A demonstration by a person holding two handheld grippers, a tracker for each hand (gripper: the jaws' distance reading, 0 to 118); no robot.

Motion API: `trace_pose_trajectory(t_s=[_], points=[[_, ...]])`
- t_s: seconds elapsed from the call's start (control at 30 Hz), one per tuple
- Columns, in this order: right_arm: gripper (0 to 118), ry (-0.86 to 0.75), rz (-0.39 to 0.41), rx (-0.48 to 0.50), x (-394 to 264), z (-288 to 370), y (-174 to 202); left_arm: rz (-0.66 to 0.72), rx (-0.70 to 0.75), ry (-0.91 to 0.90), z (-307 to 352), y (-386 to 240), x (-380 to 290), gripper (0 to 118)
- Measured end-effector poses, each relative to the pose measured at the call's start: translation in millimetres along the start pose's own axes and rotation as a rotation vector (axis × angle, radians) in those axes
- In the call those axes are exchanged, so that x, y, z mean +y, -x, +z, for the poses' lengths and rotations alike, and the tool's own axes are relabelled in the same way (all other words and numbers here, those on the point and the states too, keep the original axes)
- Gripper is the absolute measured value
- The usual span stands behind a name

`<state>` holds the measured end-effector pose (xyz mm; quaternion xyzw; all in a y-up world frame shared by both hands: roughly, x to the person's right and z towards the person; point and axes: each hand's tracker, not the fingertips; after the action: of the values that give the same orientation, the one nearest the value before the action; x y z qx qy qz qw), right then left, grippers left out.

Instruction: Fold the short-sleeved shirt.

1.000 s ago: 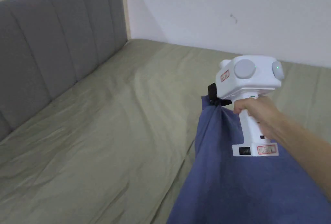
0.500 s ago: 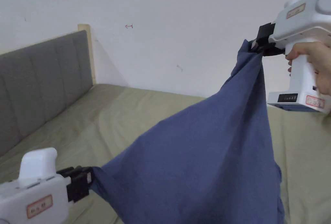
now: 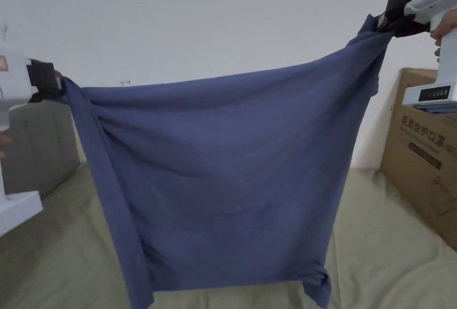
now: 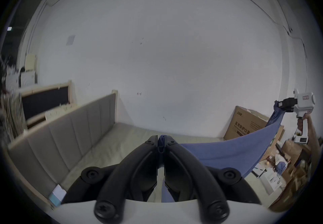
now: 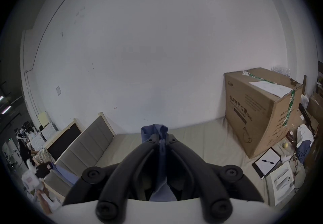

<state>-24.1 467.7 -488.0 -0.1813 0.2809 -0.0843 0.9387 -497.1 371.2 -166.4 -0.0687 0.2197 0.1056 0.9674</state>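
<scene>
A blue short-sleeved shirt (image 3: pixel 223 162) hangs spread wide in the air above the bed, its lower edge just over the sheet. My left gripper (image 3: pixel 56 84) is shut on the shirt's upper left corner, and my right gripper (image 3: pixel 384 22) is shut on the upper right corner, held higher. In the left gripper view the black jaws (image 4: pixel 160 140) pinch a thin fold of the blue cloth (image 4: pixel 227 151), which stretches off to the right gripper (image 4: pixel 279 105). In the right gripper view a bunch of blue fabric (image 5: pixel 154 131) sticks out past the closed jaws.
An olive-green bed sheet (image 3: pixel 392 252) lies below the shirt. A grey padded headboard (image 3: pixel 35 145) stands at the left. A large cardboard box (image 3: pixel 424 154) sits on the bed's right side against the white wall. Papers and clutter lie beyond it (image 5: pixel 279 166).
Both grippers have risen and moved apart, pulling the shirt from a hanging bunch into a wide flat sheet. The left gripper came into view and went up to the height of the headboard's top.
</scene>
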Motion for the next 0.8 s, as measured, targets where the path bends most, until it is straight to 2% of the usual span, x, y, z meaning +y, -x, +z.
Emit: trace_pose_trajectory(t_s=[0.23,0.3,0.33,0.47,0.53,0.67,0.8], points=[[5,-0.046,0.007,-0.049,29,13,-7,-0.065,-0.003,-0.011,-15,-34,66,5],[5,-0.049,-0.001,-0.056,37,7,-11,-0.053,-0.002,-0.008,-28,-36,83,5],[5,-0.055,0.000,-0.066,39,3,-13,-0.044,-0.002,-0.006,-62,-17,98,5],[5,-0.050,-0.013,-0.089,49,-28,-22,-0.116,0.020,0.005,-106,-26,123,5],[5,-0.061,-0.020,-0.093,50,-47,-22,-0.061,0.006,-0.019,-126,-27,131,5],[5,-0.036,-0.014,-0.119,66,-85,-25,-0.119,0.042,-0.023,-173,-34,146,5],[5,-0.075,0.002,-0.109,83,-107,-20,-0.096,0.034,-0.081,-200,-34,158,5]])
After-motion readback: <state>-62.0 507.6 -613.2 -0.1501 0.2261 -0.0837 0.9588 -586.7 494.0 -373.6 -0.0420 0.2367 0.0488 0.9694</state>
